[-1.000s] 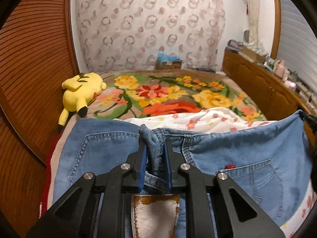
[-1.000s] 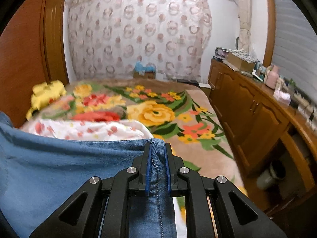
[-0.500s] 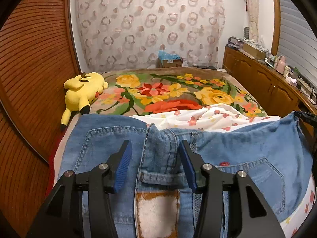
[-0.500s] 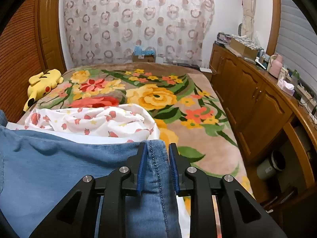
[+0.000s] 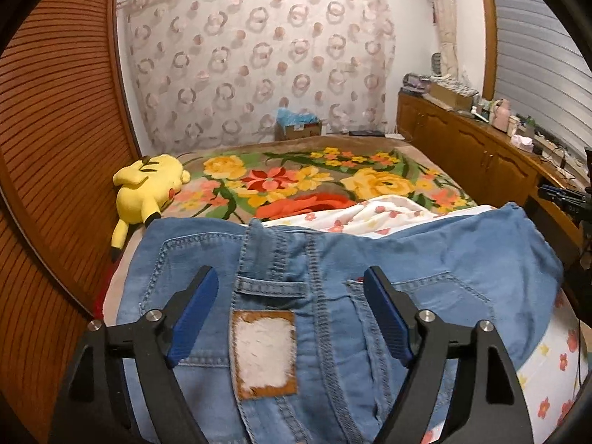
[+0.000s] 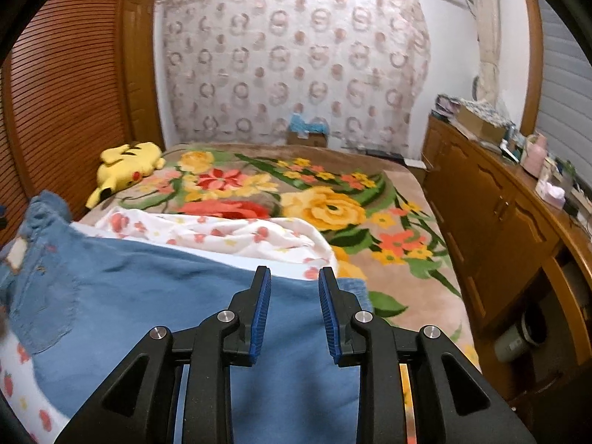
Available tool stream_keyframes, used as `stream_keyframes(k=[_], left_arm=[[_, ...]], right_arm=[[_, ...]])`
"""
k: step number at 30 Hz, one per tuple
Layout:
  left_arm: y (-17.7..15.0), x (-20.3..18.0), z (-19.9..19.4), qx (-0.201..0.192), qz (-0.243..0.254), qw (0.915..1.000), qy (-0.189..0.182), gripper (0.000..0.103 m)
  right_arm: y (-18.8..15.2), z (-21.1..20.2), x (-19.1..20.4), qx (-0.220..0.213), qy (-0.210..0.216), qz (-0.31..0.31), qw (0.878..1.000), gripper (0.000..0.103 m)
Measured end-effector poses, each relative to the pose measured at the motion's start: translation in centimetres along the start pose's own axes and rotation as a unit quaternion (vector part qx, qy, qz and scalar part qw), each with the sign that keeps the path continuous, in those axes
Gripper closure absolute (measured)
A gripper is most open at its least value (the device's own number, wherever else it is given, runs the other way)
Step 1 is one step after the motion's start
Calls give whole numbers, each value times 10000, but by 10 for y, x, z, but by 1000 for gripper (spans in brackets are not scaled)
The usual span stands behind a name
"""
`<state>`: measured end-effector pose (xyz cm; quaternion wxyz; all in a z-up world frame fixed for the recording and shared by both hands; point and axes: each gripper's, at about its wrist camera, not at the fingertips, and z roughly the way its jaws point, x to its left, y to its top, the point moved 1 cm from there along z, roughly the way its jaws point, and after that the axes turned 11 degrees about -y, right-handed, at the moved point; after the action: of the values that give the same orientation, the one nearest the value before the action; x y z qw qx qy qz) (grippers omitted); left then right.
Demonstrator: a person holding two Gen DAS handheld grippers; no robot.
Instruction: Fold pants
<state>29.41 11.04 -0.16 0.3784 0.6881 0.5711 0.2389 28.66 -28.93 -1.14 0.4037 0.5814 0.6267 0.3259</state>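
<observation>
Light blue denim pants point(image 5: 333, 281) lie folded across the near end of the bed, waistband patch point(image 5: 264, 355) up. My left gripper point(image 5: 292, 279) is wide open above the waistband, holding nothing. In the right wrist view the pants point(image 6: 148, 288) spread left of centre. My right gripper point(image 6: 295, 277) is open over the right edge of the pants, empty.
A white floral sheet point(image 5: 370, 214) lies under the pants on a flowered blanket point(image 6: 333, 199). A yellow plush toy point(image 5: 148, 188) sits at the bed's left. A wooden cabinet point(image 6: 499, 214) runs along the right. A slatted wooden wall point(image 5: 48, 148) is on the left.
Both grippers opened and let go of the pants, the left first. The pants settled flat on the bed and both grippers drew back a little.
</observation>
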Motion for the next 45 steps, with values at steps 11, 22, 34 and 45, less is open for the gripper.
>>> stream_keyframes(k=[11,22,34,45], left_arm=[[-18,-28,-30,-139,168,9997,-128,18],[-50,-54,-59,-177,289,9987,-374,18],[-84,-74,-70,12,293,9975,-638,18],[-104,-104,-37,564,596,9921,-945,18]], right_arm=[[-39,-58,4,-134,396,-106,9991,65],[-61,-89,10,-70,716,-47,9974,65],[-67,-101,24,25,865,-143,9962,65],[-78,-86,50,388,1074,-396,9927,65]])
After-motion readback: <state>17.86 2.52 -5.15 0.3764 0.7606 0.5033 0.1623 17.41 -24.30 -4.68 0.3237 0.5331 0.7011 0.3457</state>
